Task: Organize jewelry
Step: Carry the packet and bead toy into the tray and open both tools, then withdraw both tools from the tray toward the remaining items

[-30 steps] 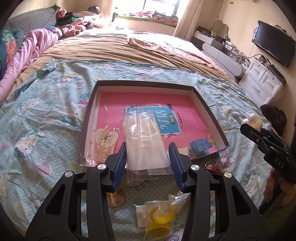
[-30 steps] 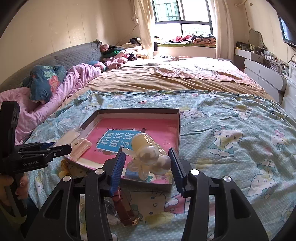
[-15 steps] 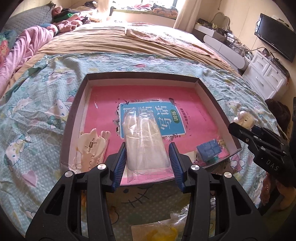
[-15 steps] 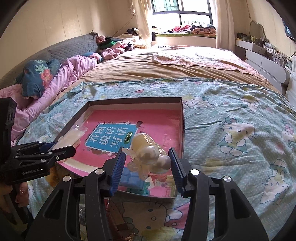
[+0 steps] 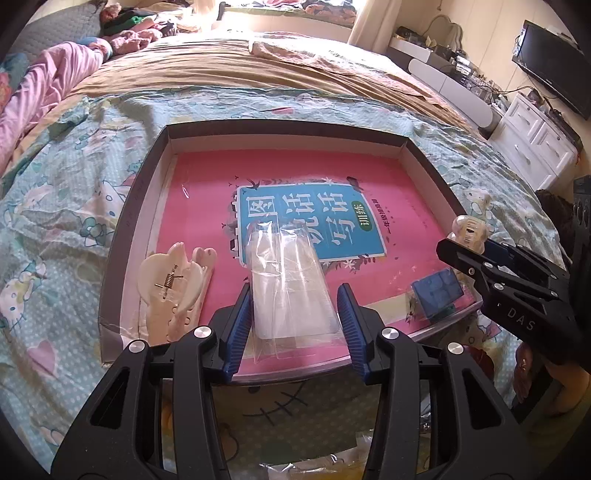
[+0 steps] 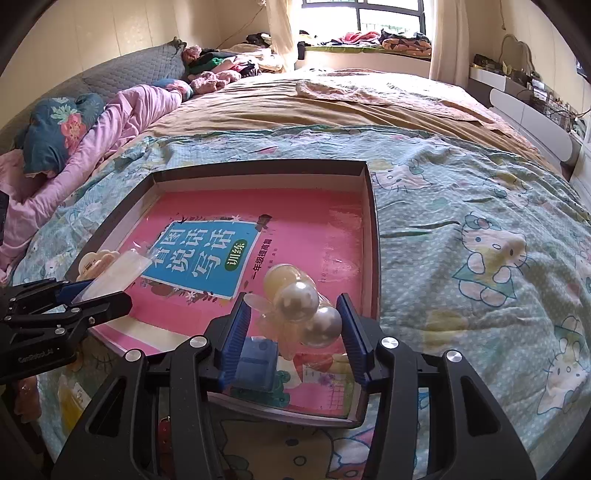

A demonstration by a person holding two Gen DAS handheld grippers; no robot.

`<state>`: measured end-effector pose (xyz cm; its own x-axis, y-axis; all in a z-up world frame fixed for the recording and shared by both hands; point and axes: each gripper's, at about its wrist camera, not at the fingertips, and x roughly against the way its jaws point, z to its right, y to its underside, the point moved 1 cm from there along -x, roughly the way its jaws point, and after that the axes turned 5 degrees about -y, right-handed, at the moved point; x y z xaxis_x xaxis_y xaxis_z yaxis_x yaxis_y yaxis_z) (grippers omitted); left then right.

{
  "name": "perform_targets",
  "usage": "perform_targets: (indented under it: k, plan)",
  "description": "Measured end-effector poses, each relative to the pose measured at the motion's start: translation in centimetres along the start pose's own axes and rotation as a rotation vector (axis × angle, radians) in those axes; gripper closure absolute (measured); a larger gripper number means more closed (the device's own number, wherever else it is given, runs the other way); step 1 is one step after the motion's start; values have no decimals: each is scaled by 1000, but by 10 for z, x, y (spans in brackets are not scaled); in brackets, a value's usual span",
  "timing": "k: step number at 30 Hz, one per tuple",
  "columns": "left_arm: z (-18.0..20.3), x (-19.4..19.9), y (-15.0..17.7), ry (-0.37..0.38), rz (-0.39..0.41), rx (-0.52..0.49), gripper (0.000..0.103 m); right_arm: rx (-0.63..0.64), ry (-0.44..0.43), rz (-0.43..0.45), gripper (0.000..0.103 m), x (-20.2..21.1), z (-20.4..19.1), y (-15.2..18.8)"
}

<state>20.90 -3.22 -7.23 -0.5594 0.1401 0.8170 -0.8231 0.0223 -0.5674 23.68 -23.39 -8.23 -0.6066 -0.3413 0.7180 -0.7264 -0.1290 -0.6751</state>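
**A sunlit bedroom**

A wide bed fills the room — a teal cartoon-cat quilt in front, a tan blanket beyond. A grey padded headboard runs along the cream wall on the left, with pink bedding and a floral pillow heaped against it. Daylight pours through the barred window — clothes lie on its sill. A white dresser and a dark wall-mounted television stand on the right.

both grippers advanced — further over tray
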Motion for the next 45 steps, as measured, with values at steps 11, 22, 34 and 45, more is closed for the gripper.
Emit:
perform_targets:
  k: [11,22,34,45]
  plan:
    - [0,5,2,9,-3,-3,55,-33,-14,59,44,33,6,3]
    - [-14,68,-5,-1,126,47,24,-40,-31,163,28,100,5,9]
    - [-29,121,3,-30,215,87,10,-1,-58,221,26,142,-10,15]
    - [-31,141,29,-44,213,65,10,61,-85,219,26,157,-36,29]
